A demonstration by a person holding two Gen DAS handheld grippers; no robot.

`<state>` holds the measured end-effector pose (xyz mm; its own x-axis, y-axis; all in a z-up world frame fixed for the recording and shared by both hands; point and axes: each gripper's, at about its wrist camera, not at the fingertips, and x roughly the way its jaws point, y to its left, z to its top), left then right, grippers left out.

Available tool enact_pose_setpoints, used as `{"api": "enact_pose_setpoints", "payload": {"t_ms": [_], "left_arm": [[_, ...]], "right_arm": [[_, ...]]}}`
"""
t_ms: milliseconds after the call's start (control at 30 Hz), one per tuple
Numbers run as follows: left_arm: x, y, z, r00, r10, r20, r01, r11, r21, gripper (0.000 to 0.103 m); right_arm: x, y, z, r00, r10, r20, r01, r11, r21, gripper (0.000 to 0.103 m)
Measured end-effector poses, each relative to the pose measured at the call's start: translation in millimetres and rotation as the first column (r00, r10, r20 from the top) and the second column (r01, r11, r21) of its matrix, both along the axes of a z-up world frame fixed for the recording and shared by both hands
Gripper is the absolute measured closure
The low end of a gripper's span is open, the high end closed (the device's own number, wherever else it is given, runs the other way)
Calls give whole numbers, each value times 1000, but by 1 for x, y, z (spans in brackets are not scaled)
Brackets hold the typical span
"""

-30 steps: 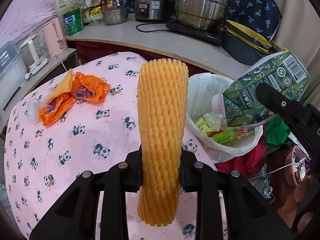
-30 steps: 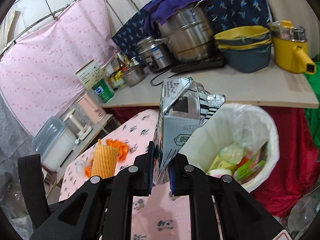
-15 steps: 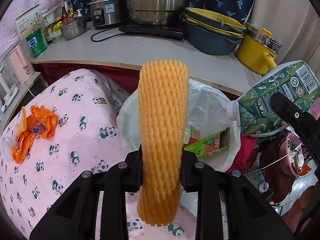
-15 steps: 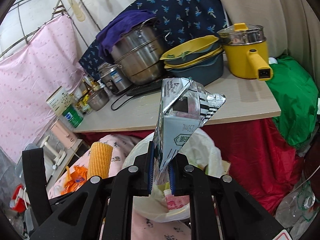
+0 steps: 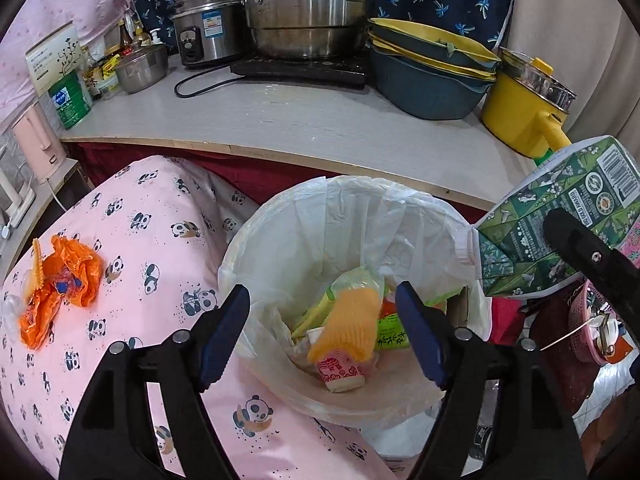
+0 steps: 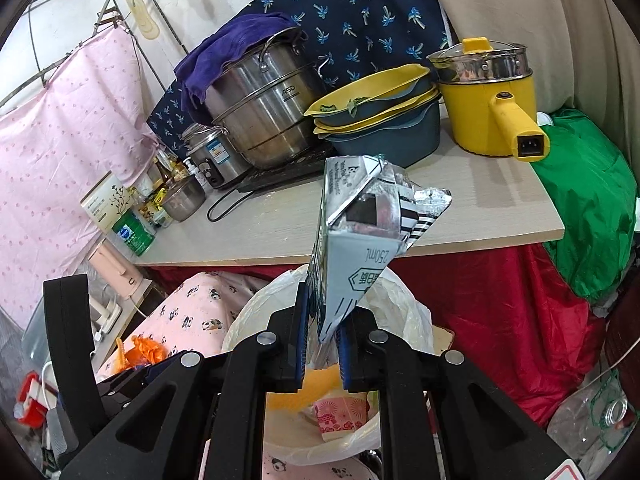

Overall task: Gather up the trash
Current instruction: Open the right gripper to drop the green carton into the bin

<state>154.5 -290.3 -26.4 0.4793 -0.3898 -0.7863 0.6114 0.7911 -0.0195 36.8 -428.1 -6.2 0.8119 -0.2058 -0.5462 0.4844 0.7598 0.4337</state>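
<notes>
Foam net (image 5: 352,320) lying in lined bin (image 5: 280,216); left gripper (image 5: 324,332) gaping; right gripper (image 6: 322,344) clamping "250mL" carton (image 6: 356,248).

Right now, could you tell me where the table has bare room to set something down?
The panda tablecloth is bare between the orange wrappers and the trash bin. The counter is open along its front edge and crowded behind with pots and bowls.

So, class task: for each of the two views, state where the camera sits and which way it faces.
Left wrist: on the left gripper, looking down into the trash bin; its open fingers frame the orange foam net.
Right wrist: on the right gripper, facing the counter over the bin; its fingers pinch the milk carton.
Shared: bin, carton, yellow pot.
</notes>
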Motion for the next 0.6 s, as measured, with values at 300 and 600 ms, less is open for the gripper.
{"api": "enact_pose_setpoints", "payload": {"t_ms": [300,600], "left_arm": [[6,10,4,1000,27,5,-27,1000,-8,29],[20,38,2,995,97,-9,-97,995,-12,29]], "right_arm": [[16,6,4,1000,28,-10,-28,999,-19,90],[44,21,4,996,79,-44,-81,996,-38,84]]}}
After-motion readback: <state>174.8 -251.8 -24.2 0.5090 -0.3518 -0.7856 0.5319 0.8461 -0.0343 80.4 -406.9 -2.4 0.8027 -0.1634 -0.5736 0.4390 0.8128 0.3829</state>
